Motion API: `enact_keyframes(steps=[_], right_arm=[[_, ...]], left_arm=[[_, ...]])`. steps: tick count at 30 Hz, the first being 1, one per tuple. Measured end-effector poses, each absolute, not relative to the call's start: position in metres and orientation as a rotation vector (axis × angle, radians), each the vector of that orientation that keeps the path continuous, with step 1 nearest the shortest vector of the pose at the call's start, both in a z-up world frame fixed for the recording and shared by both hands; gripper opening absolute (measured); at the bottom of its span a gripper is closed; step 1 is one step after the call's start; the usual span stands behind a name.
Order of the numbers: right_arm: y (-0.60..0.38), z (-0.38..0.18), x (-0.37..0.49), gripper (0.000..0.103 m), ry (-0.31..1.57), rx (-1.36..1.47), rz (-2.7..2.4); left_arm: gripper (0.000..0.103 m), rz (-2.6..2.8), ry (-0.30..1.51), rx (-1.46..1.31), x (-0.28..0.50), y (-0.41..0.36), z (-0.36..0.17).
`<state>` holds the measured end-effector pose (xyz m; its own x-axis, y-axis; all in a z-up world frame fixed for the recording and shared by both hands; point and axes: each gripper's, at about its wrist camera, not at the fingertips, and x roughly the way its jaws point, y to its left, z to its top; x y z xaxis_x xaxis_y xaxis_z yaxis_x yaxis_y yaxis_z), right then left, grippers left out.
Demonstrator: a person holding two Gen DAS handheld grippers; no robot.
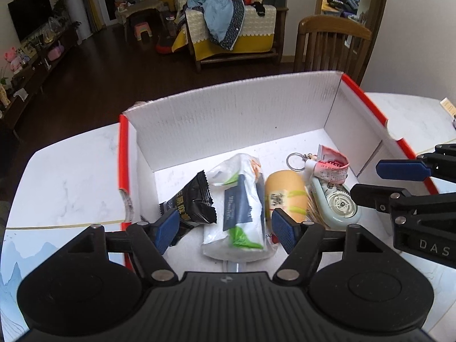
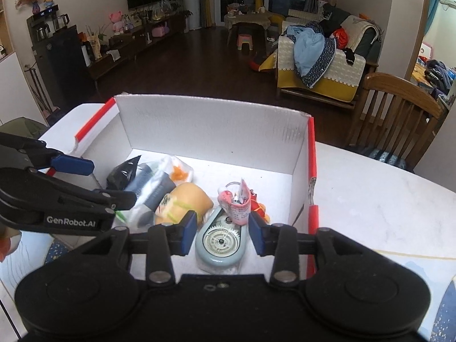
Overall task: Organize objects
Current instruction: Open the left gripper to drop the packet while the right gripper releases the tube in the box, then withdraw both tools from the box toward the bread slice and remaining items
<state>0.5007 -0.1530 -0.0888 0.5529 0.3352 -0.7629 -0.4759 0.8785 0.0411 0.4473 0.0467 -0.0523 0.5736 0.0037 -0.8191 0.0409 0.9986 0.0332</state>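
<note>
Light falls brightest on the floor of the white box (image 1: 299,142), which glares nearly blown-out along its far wall in both views. The room behind lies dim, windows dark. Fisheye bending curves the tabletop (image 2: 370,199) edges, corners vignette black, and the box's left red rim smears with motion blur.

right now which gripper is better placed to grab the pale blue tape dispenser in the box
Right. The right gripper hangs open directly over the tape dispenser, its fingers straddling it. The left gripper is open over the tissue pack instead.
</note>
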Motion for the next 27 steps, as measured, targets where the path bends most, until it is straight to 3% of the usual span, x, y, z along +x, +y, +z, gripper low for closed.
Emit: enact_keyframes(steps=[23, 25, 27], right_arm=[[-0.171, -0.027, 0.433, 0.044, 0.759, -0.132, 0.516], [-0.173, -0.022, 0.427, 0.045, 0.75, -0.117, 0.514], [-0.175, -0.018, 0.419, 0.057, 0.74, -0.108, 0.513]], left_arm=[[0.071, -0.041, 0.81, -0.015, 0.365, 0.045, 0.018], [0.071, -0.04, 0.806, -0.02, 0.357, 0.044, 0.021], [0.071, -0.041, 0.804, -0.02, 0.349, 0.042, 0.022]])
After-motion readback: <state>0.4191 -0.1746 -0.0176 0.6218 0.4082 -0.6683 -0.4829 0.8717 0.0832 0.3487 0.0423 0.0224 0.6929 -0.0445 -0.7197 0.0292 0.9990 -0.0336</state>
